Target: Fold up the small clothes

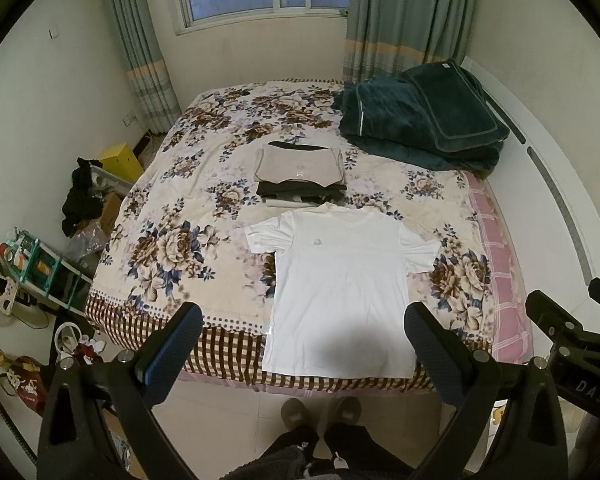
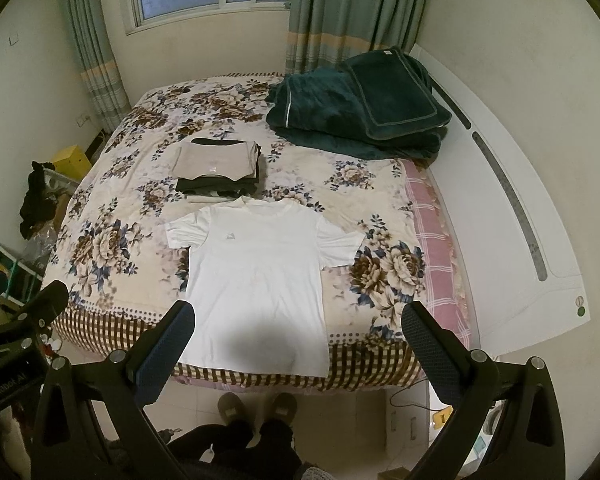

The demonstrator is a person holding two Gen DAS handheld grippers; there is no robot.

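Clutter on floor at far left, shelf rack (image 1: 40, 264) w/ odds and ends. Left gripper (image 1: 304, 332): jaws wide apart, nothing in them, held above bed's near edge. Bed (image 1: 172, 216) w/ floral cover carries everything. White t-shirt (image 1: 340, 280) lies flat, face up, collar toward window, hem at near edge, both sleeves spread. Just beyond collar: stack of folded clothes (image 1: 300, 172), beige on top, dark below. Right gripper (image 2: 298, 324): also apart, empty, well above shirt. Far right, green blanket (image 1: 420, 128) heaped near headboard.

Handling, my guess: thin cotton, light, limp, will sag and wrinkle if pinched at one spot. Best hold probably shoulder seam plus hem corner on same side, one gripper each, fold sleeve side inward.
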